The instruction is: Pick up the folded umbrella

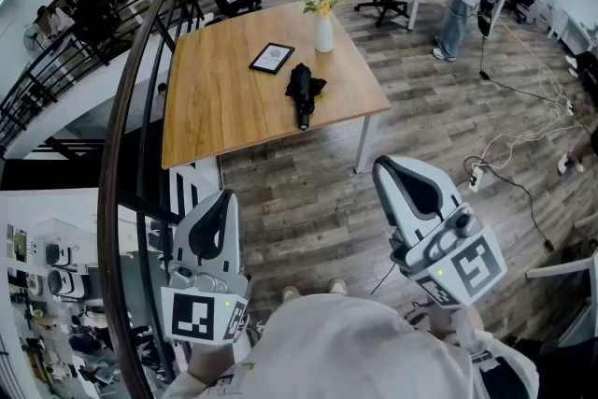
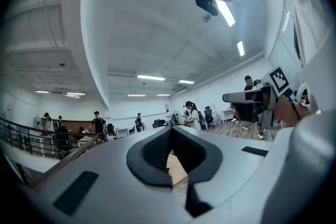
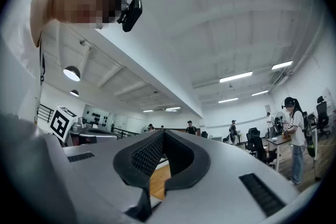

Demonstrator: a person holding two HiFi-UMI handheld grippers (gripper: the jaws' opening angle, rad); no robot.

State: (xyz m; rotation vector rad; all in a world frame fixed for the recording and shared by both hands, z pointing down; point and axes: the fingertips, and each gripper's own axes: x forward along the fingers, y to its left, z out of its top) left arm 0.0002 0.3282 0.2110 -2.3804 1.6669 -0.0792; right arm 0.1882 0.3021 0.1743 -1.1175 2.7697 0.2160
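Note:
The folded black umbrella (image 1: 301,91) lies on the wooden table (image 1: 215,107), near its right side, handle end toward me. Both grippers hang well short of the table, close to my body and above the floor. My left gripper (image 1: 224,194) is at the lower left, its jaws together and nothing between them. My right gripper (image 1: 385,165) is at the lower right, also shut and empty. In the left gripper view the left gripper (image 2: 170,131) points level at the room. The right gripper (image 3: 163,134) tilts slightly upward in its own view. A sliver of table wood (image 3: 157,181) shows between its pads.
A dark tablet (image 1: 271,58) and a white vase of yellow flowers (image 1: 323,28) share the table behind the umbrella. A curved black stair railing (image 1: 126,135) runs along my left. Cables and a power strip (image 1: 476,178) lie on the floor at right. Office chairs and people stand farther back.

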